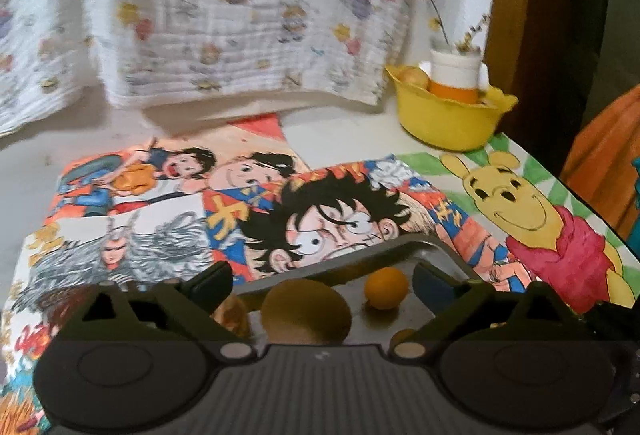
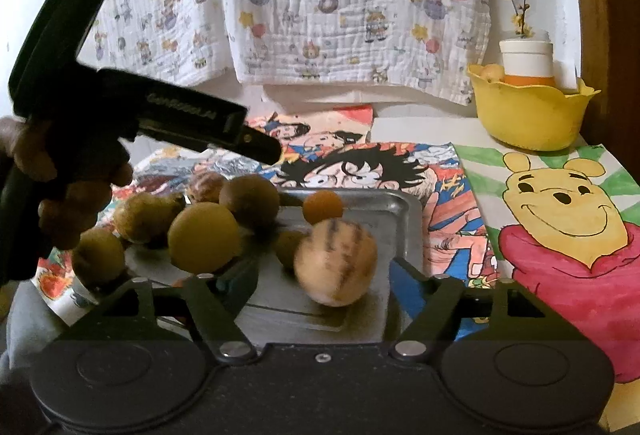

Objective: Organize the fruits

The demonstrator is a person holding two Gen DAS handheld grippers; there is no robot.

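Cartoon-print table covering carries a metal tray (image 2: 404, 213) of fruits (image 2: 204, 237) for sorting; yellow bowl (image 2: 528, 119) waits at far right corner. Right gripper (image 2: 320, 275) and left gripper (image 1: 322, 281) hover, jaws spread, empty.

fruits on tray (image 2: 203, 237): 8 | tray (image 2: 404, 213): 1 | yellow bowl (image 2: 528, 115): 1

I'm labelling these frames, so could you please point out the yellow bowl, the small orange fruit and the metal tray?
yellow bowl (image 2: 528, 123): right wrist view, front wall.
small orange fruit (image 2: 322, 206): right wrist view, middle of fruit.
metal tray (image 2: 394, 219): right wrist view, bare right part.
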